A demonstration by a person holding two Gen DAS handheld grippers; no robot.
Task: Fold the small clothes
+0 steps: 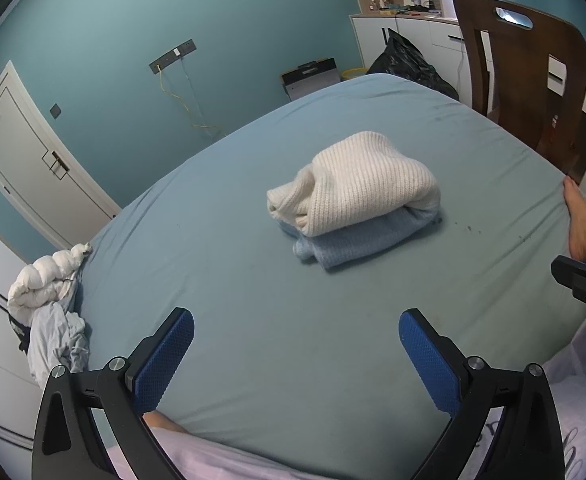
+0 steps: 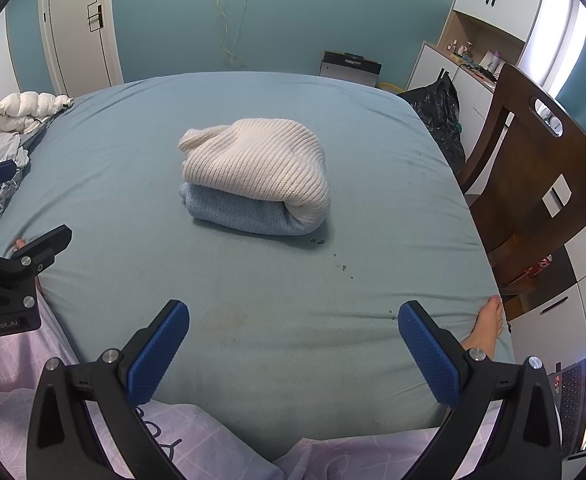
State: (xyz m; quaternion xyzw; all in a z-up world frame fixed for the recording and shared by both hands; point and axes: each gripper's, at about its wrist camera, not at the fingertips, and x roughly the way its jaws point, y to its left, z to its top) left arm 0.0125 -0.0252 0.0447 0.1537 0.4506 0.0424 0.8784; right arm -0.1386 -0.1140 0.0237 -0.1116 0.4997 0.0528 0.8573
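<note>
A folded cream knit sweater lies on top of a folded light blue knit garment in the middle of the bed's blue-grey sheet. My left gripper is open, well short of the stack, with nothing between its blue pads. My right gripper is open too, held near the bed's front edge with its fingers empty. Each gripper shows at the side of the other's view.
A pile of white and grey clothes sits at the bed's left edge. A brown wooden chair stands to the right, with a black bag behind. The person's feet and lilac-clad legs rest at the near edge. A laptop is at the lower right.
</note>
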